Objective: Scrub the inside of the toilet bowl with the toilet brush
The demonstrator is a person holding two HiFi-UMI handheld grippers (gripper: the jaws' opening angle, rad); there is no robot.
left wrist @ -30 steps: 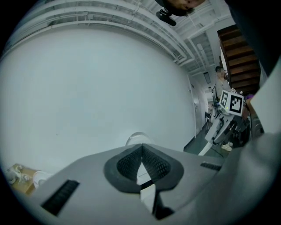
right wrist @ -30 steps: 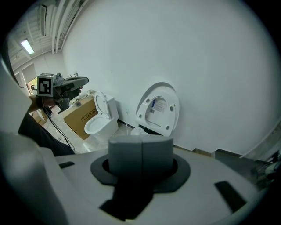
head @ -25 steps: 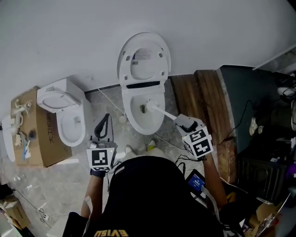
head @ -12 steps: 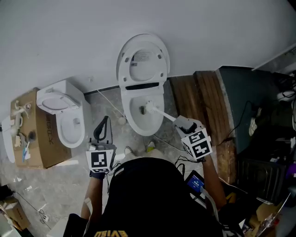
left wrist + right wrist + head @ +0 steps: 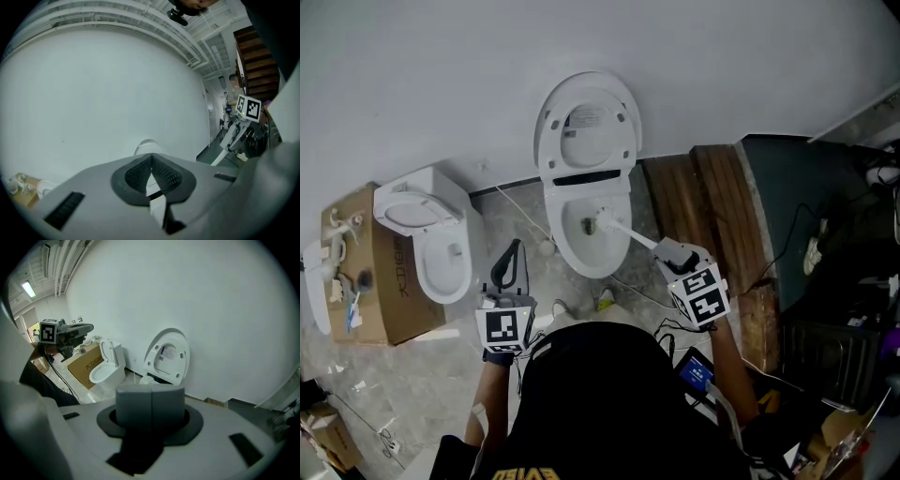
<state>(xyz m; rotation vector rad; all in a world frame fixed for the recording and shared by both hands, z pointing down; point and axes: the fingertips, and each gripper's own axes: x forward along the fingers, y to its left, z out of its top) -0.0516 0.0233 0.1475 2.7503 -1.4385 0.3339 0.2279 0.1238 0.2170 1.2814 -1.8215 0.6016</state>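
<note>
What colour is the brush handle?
The brush handle is white; the head view shows it best.

My white toilet brush (image 5: 625, 231) slants into the open white toilet bowl (image 5: 566, 247), its head low inside.

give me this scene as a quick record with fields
toilet: lid raised against the wall
toilet brush: head inside the bowl, handle slanting up to the right tool
right tool: shut on the toilet brush handle
left tool: shut, empty, over the floor left of the toilet
nearby: second toilet and cardboard box at left
</note>
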